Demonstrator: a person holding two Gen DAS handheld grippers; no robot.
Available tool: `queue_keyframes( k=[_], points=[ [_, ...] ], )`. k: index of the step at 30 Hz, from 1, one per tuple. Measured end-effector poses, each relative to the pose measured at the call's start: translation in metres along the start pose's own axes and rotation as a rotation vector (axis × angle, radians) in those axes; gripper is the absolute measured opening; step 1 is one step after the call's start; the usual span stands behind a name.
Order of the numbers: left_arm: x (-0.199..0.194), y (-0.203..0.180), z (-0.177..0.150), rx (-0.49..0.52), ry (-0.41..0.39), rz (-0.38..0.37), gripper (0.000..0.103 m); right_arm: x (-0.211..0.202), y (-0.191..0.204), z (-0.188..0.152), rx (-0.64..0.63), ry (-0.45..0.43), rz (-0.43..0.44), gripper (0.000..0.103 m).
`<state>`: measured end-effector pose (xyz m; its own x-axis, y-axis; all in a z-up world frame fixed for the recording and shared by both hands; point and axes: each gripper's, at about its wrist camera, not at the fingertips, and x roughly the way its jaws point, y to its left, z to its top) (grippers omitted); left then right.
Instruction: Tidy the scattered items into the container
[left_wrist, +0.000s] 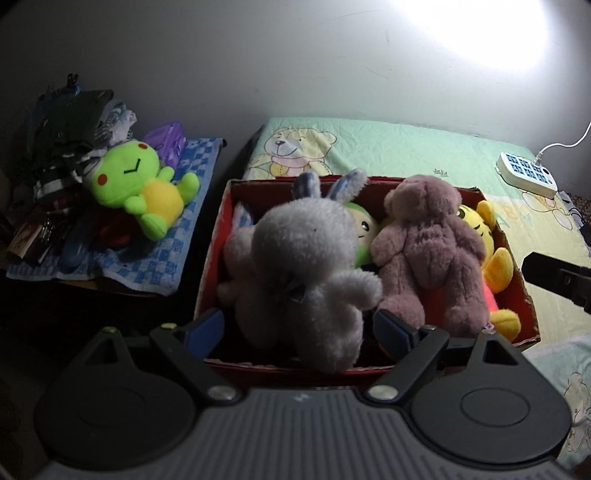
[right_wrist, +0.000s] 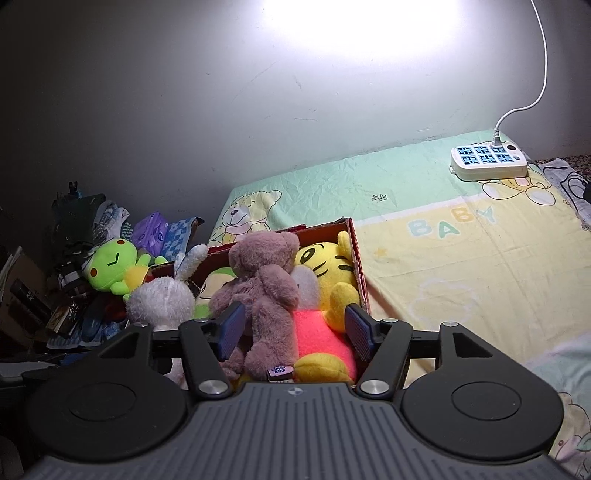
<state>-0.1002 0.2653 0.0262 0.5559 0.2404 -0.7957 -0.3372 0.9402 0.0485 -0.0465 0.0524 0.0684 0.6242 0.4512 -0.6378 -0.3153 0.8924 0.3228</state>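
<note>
A red cardboard box (left_wrist: 212, 258) (right_wrist: 358, 258) stands on the bed and holds a grey plush rabbit (left_wrist: 306, 266) (right_wrist: 162, 302), a mauve teddy bear (left_wrist: 432, 240) (right_wrist: 266, 288), a yellow tiger plush (left_wrist: 491, 258) (right_wrist: 328, 266) and a small green-faced plush (left_wrist: 364, 225) (right_wrist: 212, 284). A green frog plush (left_wrist: 144, 184) (right_wrist: 114, 269) lies outside on a blue checked towel (left_wrist: 162, 254). My left gripper (left_wrist: 299, 328) is open with its fingers either side of the rabbit's lower body. My right gripper (right_wrist: 295, 332) is open over the box's near end, around the bear's legs.
A white power strip (left_wrist: 528, 173) (right_wrist: 487, 162) with its cord lies on the bed sheet (right_wrist: 461, 258) at the far right. A pile of clothes (left_wrist: 70, 147), a purple pouch (left_wrist: 166, 142) and books sit left of the bed. A wall runs behind.
</note>
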Motion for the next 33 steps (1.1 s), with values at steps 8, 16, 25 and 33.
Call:
queue_keyframes(
  k=[8,16,25,33],
  points=[
    [-0.001,0.009,-0.005,-0.027,0.027,0.050,0.088,-0.001,0.016,-0.004,-0.035,0.009,-0.078,0.081],
    [-0.005,0.007,-0.009,-0.008,0.014,0.104,0.088,-0.005,0.027,-0.008,-0.029,-0.002,-0.081,0.092],
    [-0.005,0.009,-0.014,-0.006,0.012,0.096,0.088,-0.007,0.033,-0.012,-0.065,-0.002,-0.139,0.091],
    [-0.005,0.007,-0.015,-0.030,0.013,0.048,0.088,-0.009,0.024,-0.011,-0.035,-0.006,-0.170,0.091]
  ],
)
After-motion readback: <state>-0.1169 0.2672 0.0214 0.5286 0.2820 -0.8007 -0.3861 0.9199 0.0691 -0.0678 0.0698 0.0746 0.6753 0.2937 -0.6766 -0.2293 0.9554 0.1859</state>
